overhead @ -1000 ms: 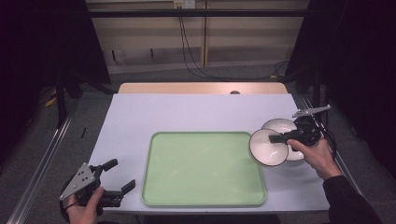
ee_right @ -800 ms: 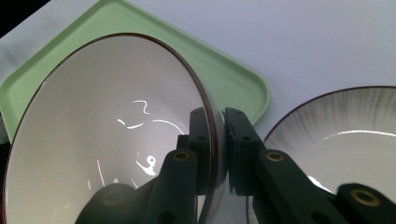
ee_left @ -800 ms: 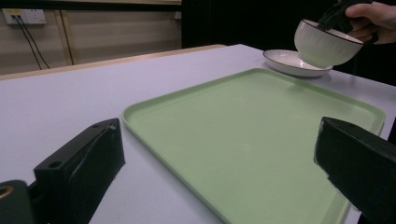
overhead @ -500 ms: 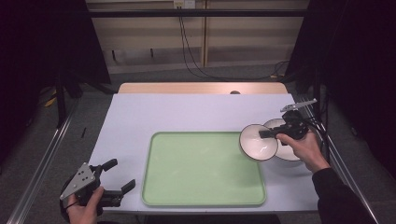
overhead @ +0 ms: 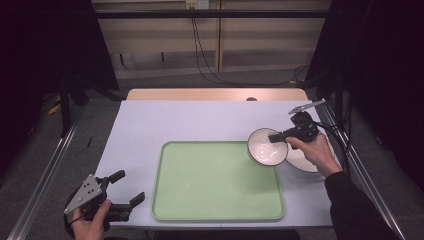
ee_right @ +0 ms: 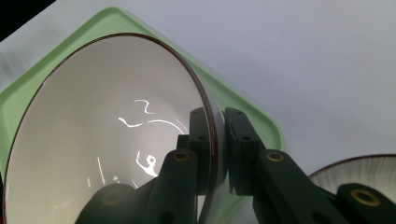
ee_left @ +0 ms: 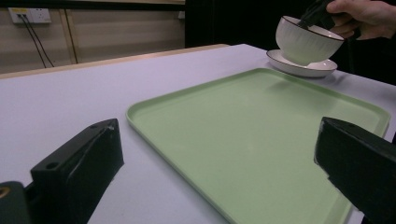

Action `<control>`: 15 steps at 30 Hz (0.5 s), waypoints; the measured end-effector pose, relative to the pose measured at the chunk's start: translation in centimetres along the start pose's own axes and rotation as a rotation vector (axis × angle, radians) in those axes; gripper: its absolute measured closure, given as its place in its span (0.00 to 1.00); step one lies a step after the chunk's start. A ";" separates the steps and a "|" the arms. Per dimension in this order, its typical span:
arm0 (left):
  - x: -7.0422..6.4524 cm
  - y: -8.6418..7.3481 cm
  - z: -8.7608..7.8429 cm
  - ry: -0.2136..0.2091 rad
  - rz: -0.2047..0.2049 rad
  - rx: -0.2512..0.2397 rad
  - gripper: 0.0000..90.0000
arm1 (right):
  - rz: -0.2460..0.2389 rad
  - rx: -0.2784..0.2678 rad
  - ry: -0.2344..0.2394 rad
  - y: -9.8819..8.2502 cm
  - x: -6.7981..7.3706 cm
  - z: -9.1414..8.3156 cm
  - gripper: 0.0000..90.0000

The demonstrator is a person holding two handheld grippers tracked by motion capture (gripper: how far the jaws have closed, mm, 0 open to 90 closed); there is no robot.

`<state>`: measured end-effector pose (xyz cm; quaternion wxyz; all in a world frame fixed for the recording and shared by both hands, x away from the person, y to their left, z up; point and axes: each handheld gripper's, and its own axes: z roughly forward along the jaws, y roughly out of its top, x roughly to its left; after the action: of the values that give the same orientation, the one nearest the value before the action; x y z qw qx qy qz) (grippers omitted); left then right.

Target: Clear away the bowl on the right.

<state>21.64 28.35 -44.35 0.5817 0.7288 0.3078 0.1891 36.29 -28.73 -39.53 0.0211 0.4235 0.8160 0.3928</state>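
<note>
A white bowl (overhead: 266, 147) with a dark rim hangs in the air over the right edge of the green tray (overhead: 210, 184). My right gripper (overhead: 278, 136) is shut on the bowl's rim, one jaw inside and one outside, as the right gripper view shows on the bowl (ee_right: 102, 140). The left gripper view has the bowl (ee_left: 306, 44) lifted just above a white plate (ee_left: 303, 70). My left gripper (overhead: 131, 189) rests open at the table's front left corner, nothing between its jaws, pointing toward the tray (ee_left: 261, 140).
The white plate (overhead: 307, 160) lies on the table (overhead: 175, 120) right of the tray, under my right hand. Its ribbed edge (ee_right: 359, 170) shows at the lower right of the right gripper view. A cable trails off the right table edge.
My right gripper has carried the bowl leftward, off the plate and toward the tray's right edge. The left gripper has stayed where it was.
</note>
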 end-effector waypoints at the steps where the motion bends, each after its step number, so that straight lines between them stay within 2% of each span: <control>1: 0.0 0.0 0.0 -0.001 0.000 0.000 0.01 | -0.002 0.005 0.005 0.4 0.0 0.3 0.91; 4: 0.0 0.0 0.1 -0.003 0.001 -0.001 0.01 | 0.021 0.010 0.002 0.8 -0.1 0.7 0.91; 10: 0.0 0.0 0.1 -0.009 0.006 0.005 0.01 | 0.024 0.009 -0.003 1.4 -0.5 1.2 0.91; 15: 0.0 0.0 0.1 -0.009 0.005 0.007 0.01 | 0.051 0.009 -0.019 2.0 -1.0 1.7 0.91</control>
<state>21.67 28.29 -44.35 0.5800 0.7324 0.3040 0.1864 38.92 -27.74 -39.69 0.0170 0.4483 0.8064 0.3852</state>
